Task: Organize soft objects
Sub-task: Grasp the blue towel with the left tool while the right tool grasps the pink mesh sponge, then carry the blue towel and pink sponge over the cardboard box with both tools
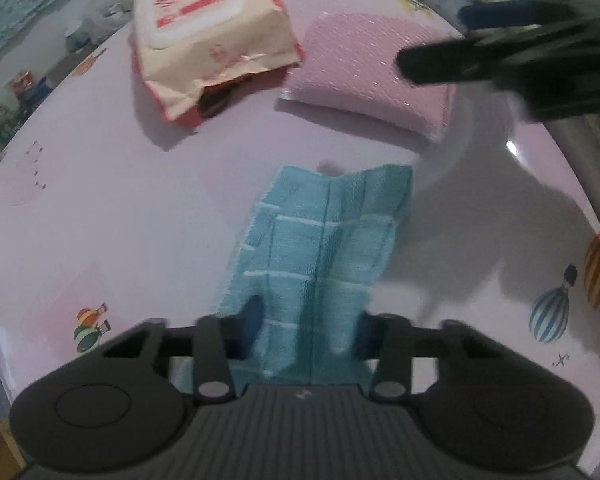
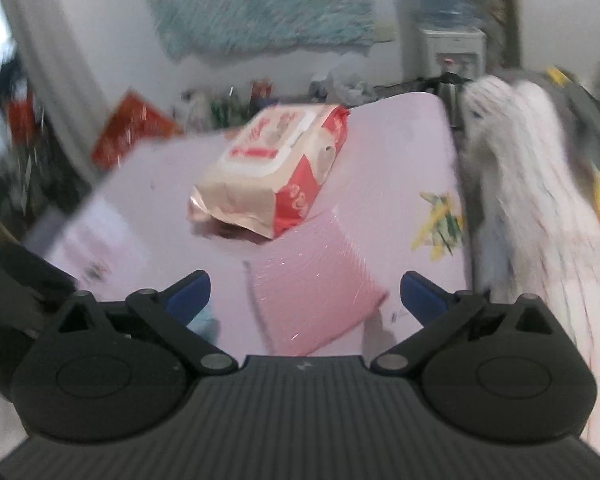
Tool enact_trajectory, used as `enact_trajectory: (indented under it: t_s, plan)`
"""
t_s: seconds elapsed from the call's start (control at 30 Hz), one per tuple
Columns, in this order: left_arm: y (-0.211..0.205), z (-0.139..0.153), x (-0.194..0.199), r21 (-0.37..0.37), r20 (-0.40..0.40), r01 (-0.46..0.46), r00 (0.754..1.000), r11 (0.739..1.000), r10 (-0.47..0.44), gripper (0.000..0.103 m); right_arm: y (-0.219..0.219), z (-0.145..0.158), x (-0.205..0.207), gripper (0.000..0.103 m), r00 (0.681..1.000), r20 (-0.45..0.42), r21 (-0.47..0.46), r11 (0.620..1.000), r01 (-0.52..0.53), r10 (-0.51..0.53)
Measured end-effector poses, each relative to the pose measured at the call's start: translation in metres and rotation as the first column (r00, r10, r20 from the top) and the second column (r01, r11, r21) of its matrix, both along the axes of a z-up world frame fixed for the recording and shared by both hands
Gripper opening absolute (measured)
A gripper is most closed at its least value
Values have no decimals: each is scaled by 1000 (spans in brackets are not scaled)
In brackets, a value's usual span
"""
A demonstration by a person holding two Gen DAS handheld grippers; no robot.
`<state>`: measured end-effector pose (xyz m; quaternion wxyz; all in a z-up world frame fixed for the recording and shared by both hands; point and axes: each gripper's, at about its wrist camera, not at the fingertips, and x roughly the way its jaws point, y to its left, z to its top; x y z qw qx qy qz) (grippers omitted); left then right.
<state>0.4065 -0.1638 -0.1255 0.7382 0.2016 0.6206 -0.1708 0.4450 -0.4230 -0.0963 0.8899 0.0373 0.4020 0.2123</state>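
Note:
A blue checked cloth [image 1: 323, 240] lies on the pink table, its near end between the fingers of my left gripper [image 1: 309, 320], which is shut on it. A pink sponge pad [image 1: 363, 76] lies beyond it; it also shows in the right wrist view [image 2: 311, 292]. A cream-and-red wet-wipe pack [image 1: 208, 40] lies at the far left of the pad, also in the right wrist view [image 2: 276, 168]. My right gripper [image 2: 303, 296] is open, its fingers on either side of the pink pad from above. It shows in the left wrist view [image 1: 451, 44] over the pad's right end.
The pink table top [image 1: 100, 220] carries balloon prints. A white mop head [image 2: 527, 184] hangs at the table's right edge. Bottles and clutter [image 2: 228, 104] stand beyond the far edge, with a water dispenser [image 2: 451, 48] at the back.

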Motion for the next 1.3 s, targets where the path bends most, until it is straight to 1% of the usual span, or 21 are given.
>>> enact_trajectory:
  t_s: [0.07, 0.1, 0.13, 0.17, 0.23, 0.27, 0.33, 0.4, 0.43, 0.47, 0.57, 0.67, 0.73, 0.83, 0.9, 0.97, 1.0, 1.03, 1.13, 1.23, 1.3]
  plan:
    - [5, 3, -1, -17, 1, -14, 1000, 1000, 14, 25, 11, -13, 15, 102, 999, -17, -53, 998, -45, 44]
    - [5, 6, -2, -19, 6, -20, 1000, 1000, 20, 22, 14, -19, 20, 102, 997, -26, -64, 996, -68, 67]
    - [5, 8, -3, -21, 12, -22, 1000, 1000, 22, 16, 17, -25, 25, 102, 996, -39, -78, 993, -86, 83]
    - [7, 9, 2, -21, 19, -23, 1000, 1000, 23, 14, 20, -31, 28, 102, 994, -46, -91, 991, -102, 98]
    - [6, 13, 2, -19, 33, -24, 999, 1000, 25, 11, 29, -36, 27, 102, 988, -17, -134, 979, -151, 150]
    - [6, 16, 0, -19, 38, -25, 999, 1000, 25, 10, 33, -37, 26, 102, 984, -16, -155, 972, -176, 176]
    - [7, 20, -2, -19, 46, -33, 998, 999, 34, 10, 37, -40, 23, 102, 981, -20, -184, 964, -195, 194]
    - [1, 23, -3, -20, 51, -37, 998, 999, 38, 10, 40, -42, 16, 96, 978, -24, -233, 950, -209, 209]
    - [1, 25, -5, -20, 55, -40, 998, 999, 41, 9, 41, -42, 11, 86, 977, -20, -271, 940, -209, 212]
    - [1, 28, -6, -24, 59, -42, 997, 999, 44, 9, 41, -41, 6, 82, 978, -20, -293, 934, -206, 209]
    - [2, 34, -9, -47, 77, -53, 995, 997, 57, 9, 30, -33, -7, 79, 988, -29, -295, 943, -152, 150]
    - [-2, 50, -14, -83, 100, -58, 993, 995, 66, 9, 13, -29, -23, 78, 997, -38, -289, 954, -76, 68]
    - [-4, 63, -23, -120, 138, -51, 988, 991, 68, 9, -2, -22, -37, 78, 998, -57, -246, 969, -35, 22]
    - [-6, 87, -38, -177, 182, -38, 981, 983, 71, 9, -30, -7, -68, 78, 997, -55, -142, 989, 44, -52]
    - [-6, 104, -49, -209, 202, -33, 976, 977, 76, 9, -50, 5, -96, 78, 991, -67, -33, 993, 111, -113]
    - [-5, 122, -63, -236, 223, -25, 972, 971, 79, 9, -65, 13, -125, 78, 984, -80, 76, 984, 164, -158]
    - [-4, 131, -71, -251, 237, -19, 968, 968, 81, 9, -74, 18, -145, 78, 977, -92, 136, 970, 203, -192]
    - [-2, 140, -80, -265, 248, -15, 965, 964, 84, 9, -80, 21, -160, 78, 971, -100, 177, 956, 233, -218]
    - [5, 168, -109, -306, 287, 4, 954, 952, 88, 9, -96, 32, -218, 79, 956, -116, 322, 901, 291, -268]
    - [18, 192, -136, -340, 321, 13, 942, 940, 103, 9, -103, 44, -275, 79, 946, -101, 413, 852, 323, -310]
    - [30, 211, -158, -363, 345, 11, 930, 932, 124, 9, -105, 52, -306, 79, 942, -91, 469, 820, 328, -324]
